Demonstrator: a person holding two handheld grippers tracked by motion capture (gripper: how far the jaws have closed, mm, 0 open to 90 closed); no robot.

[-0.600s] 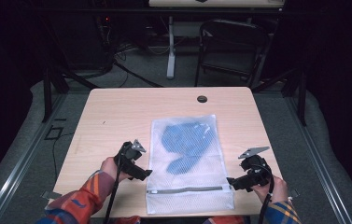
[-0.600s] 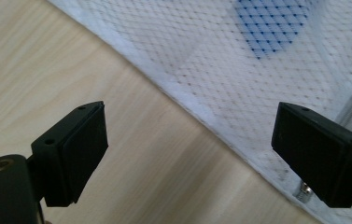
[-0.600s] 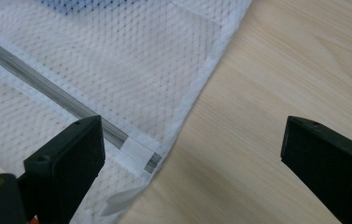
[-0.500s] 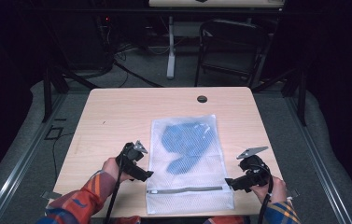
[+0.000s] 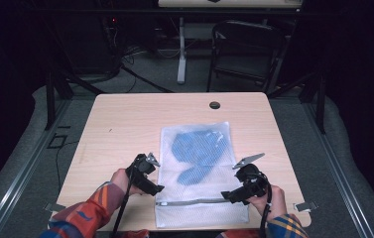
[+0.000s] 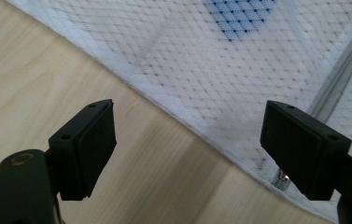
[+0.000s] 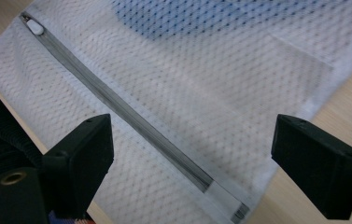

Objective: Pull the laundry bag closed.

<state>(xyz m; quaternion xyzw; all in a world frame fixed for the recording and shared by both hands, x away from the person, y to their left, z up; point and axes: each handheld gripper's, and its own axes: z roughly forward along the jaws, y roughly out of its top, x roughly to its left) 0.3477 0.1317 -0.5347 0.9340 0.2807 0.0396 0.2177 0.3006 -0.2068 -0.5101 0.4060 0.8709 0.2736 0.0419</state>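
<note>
— Where was the bag?

— The white mesh bag (image 5: 197, 173) lay flat on the near half of the wooden table (image 5: 125, 124), a blue garment (image 5: 197, 153) inside; its grey zipper (image 5: 194, 202) ran across the near end.

— And the tongs?

— The left gripper (image 5: 152, 187) sat at the bag's left edge, jaws wide apart over the bare wood and the mesh hem (image 6: 183, 116); the right gripper (image 5: 231, 196) was at the right edge, jaws spread either side of the zipper's end (image 7: 220, 196), gripping nothing.

— The pull?

— A pale tab (image 7: 34, 26) at the far end, probably the pull; too blurred to swear.
</note>
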